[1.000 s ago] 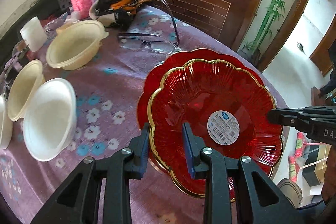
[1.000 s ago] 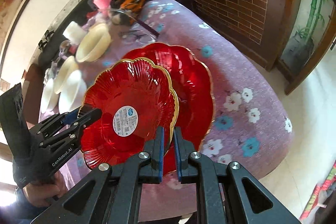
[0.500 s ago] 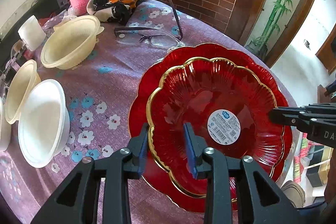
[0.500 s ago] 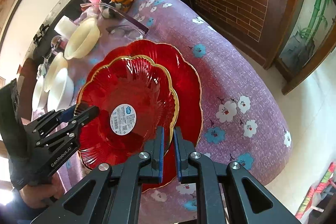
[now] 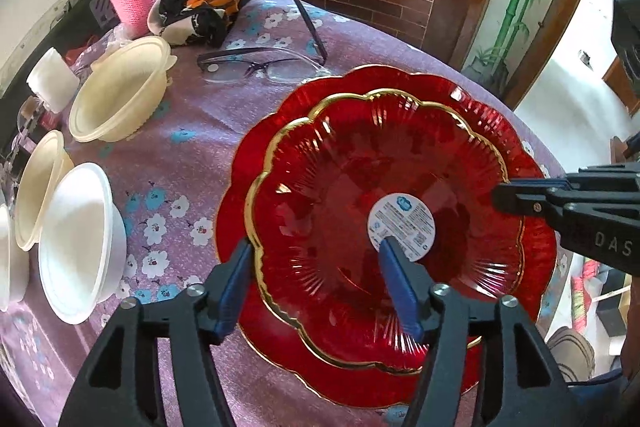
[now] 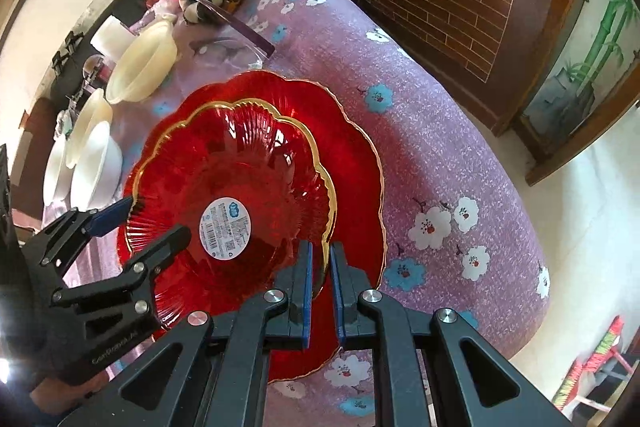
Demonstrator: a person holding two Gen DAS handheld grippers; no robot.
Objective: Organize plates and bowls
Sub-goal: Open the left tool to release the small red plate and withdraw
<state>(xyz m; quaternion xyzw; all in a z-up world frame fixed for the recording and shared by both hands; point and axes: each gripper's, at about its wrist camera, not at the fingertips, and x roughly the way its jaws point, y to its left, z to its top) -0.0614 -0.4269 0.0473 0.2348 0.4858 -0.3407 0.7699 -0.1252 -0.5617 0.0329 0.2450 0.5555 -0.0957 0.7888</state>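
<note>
Two red plates nested at the table's edge: left gripper just spread off the smaller plate's rim; right gripper pinching it above the larger plate

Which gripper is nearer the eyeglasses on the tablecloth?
Left. The left gripper straddles the smaller red plate's near-left rim, on the eyeglasses' side; the right gripper pinches the opposite rim.
</note>
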